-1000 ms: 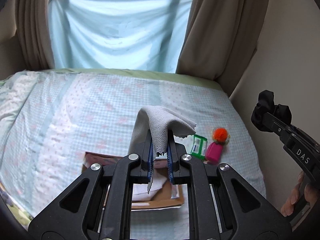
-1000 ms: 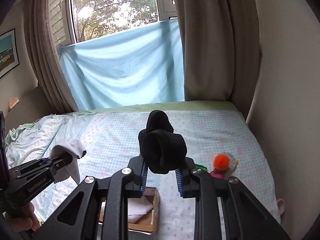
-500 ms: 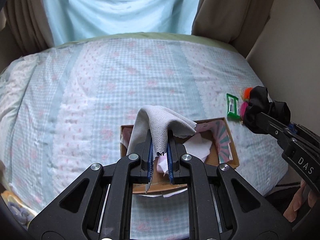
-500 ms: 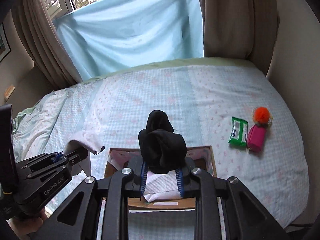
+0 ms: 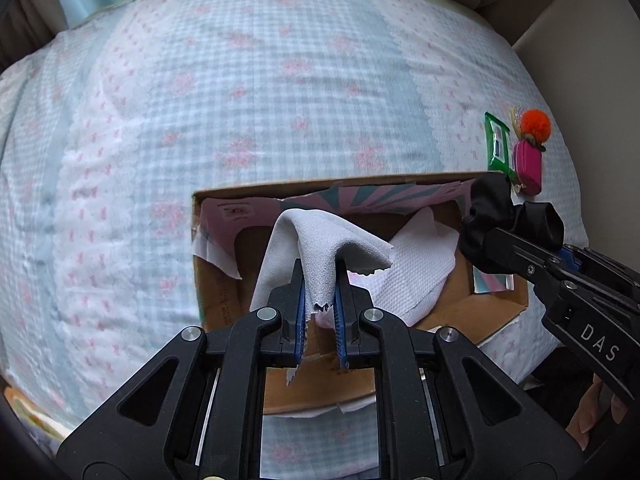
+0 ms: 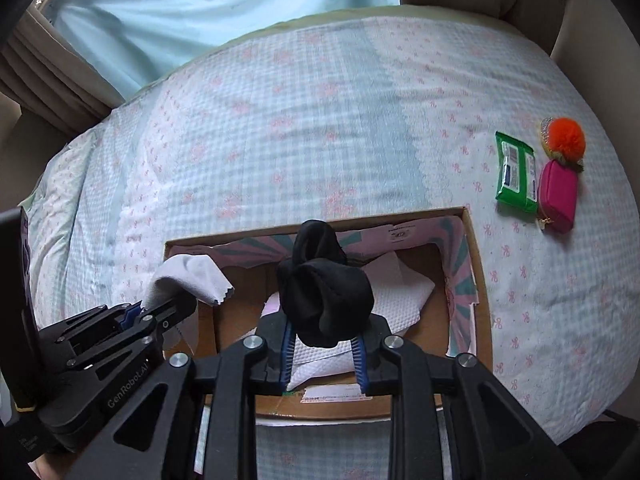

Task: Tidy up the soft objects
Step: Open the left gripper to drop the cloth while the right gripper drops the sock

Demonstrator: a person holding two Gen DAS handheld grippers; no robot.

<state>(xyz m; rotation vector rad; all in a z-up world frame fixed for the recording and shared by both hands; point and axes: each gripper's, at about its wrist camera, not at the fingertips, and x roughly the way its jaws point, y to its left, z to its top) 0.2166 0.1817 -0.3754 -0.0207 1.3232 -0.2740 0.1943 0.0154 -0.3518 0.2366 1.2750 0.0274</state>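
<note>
Grey cloth [image 5: 320,248] clamped in left tongs [image 5: 320,300] | black sock [image 6: 324,296] clamped in right tongs [image 6: 323,344]

A home bedroom; a bed [image 6: 320,120] under patterned sheets; curtains [image 6: 52,60] at the window.

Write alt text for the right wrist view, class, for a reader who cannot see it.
The right gripper holds a black sock above an open cardboard box on a bed. The left gripper holds a grey cloth at the box's left edge.
</note>
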